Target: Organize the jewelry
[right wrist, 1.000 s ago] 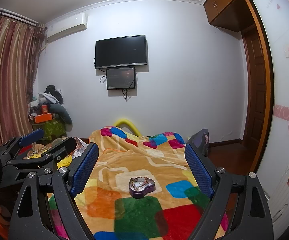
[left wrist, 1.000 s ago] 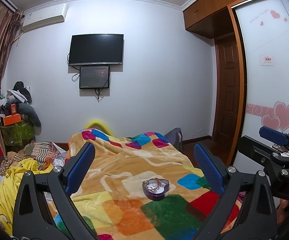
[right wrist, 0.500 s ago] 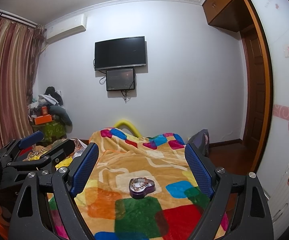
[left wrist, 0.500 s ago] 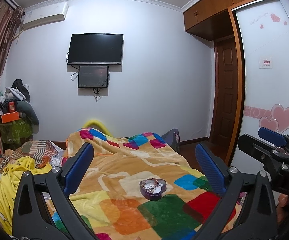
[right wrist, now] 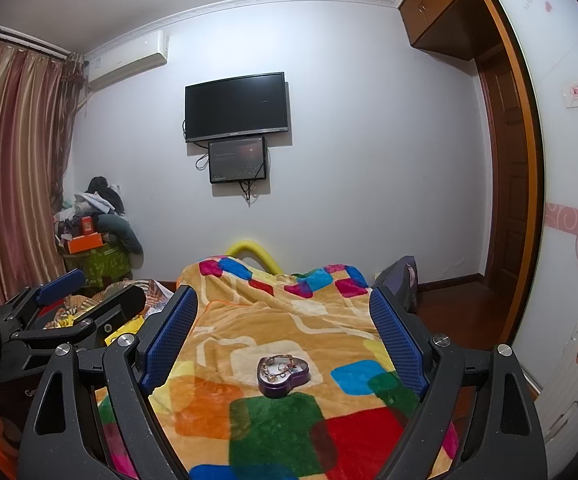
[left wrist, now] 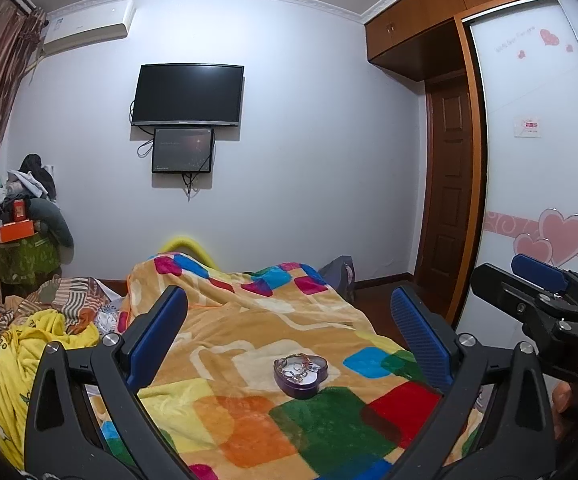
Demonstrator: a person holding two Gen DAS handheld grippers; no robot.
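A purple heart-shaped tin (left wrist: 301, 374) lies open on the colourful blanket (left wrist: 249, 412), with chains and beaded jewelry (left wrist: 295, 365) inside. It also shows in the right wrist view (right wrist: 283, 375). My left gripper (left wrist: 289, 332) is open and empty, held above the bed short of the tin. My right gripper (right wrist: 283, 328) is open and empty, also short of the tin. Each gripper shows in the other's view: the right at the right edge (left wrist: 545, 292), the left at the left edge (right wrist: 85, 300).
A heap of yellow and striped clothes (left wrist: 37, 332) lies left of the bed. A cluttered stand (left wrist: 25, 240) is by the curtain. A wardrobe (left wrist: 537, 160) and door stand at right. A white suitcase (right wrist: 569, 376) is at the right wrist view's right edge.
Both views have shifted only slightly; the tin sits a little further left between my left gripper's fingers. Both grippers stay open.
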